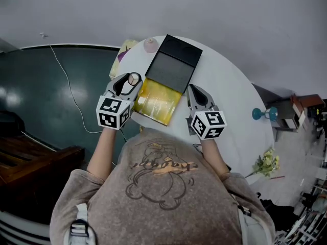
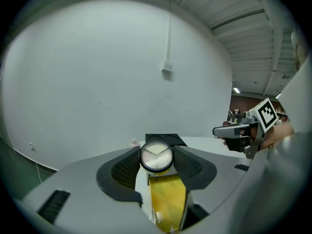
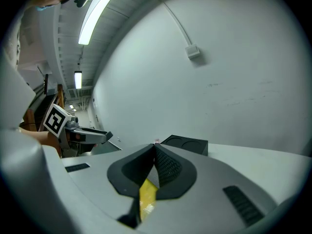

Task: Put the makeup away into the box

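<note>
my left gripper (image 1: 132,79) pinches a small round jar (image 2: 156,158) over the yellow packet (image 1: 156,102); my right gripper (image 3: 155,151) is closed on nothing, black box (image 1: 173,60) beyond.

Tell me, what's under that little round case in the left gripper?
A yellow tray, lying on the white table. The left gripper itself covers whatever else sits below the round case.
</note>
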